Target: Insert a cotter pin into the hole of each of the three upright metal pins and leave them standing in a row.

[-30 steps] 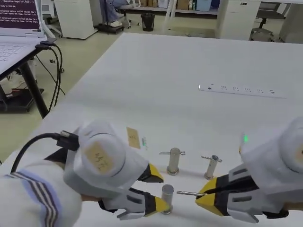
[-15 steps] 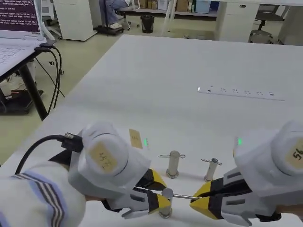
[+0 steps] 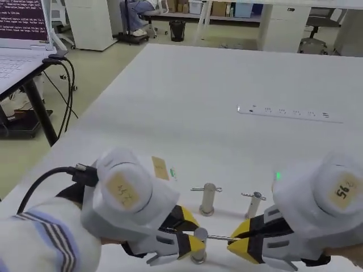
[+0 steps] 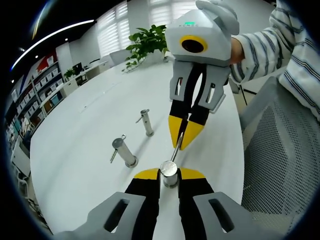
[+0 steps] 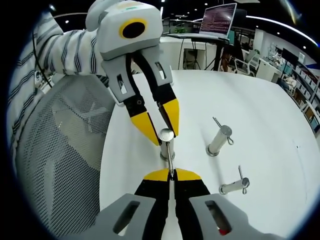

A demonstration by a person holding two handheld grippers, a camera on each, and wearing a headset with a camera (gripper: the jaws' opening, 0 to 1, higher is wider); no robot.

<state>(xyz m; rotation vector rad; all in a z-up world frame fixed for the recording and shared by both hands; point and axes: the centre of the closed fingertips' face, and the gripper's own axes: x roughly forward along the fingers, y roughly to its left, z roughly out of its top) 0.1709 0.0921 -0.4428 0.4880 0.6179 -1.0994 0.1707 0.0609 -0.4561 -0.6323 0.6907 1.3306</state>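
Your left gripper (image 3: 190, 231) is closed narrow on the near pin (image 3: 199, 245), one yellow tip on each side of its shaft, and the pin stands upright on the table (image 3: 187, 96) between them. In the left gripper view the same pin (image 4: 170, 173) sits right at the tips of that gripper (image 4: 170, 174), its round head facing the camera. Your right gripper (image 3: 238, 238) faces the left one tip to tip and is pinched tight on the cotter pin (image 3: 219, 236), which runs level from its tips across to the head of the near pin. In the right gripper view the cotter pin (image 5: 171, 161) reaches straight ahead from the closed tips (image 5: 171, 174) and meets the pin (image 5: 166, 143) just under its head, with the left gripper (image 5: 159, 121) straddling it from the far side. You cannot tell from these views how far the wire has gone into the hole. Beyond the gap between your two grippers stands the middle pin (image 3: 208, 198), upright with a cotter already across its top. Just past your right gripper's tips stands the far pin (image 3: 254, 205), also upright with a cotter through it.
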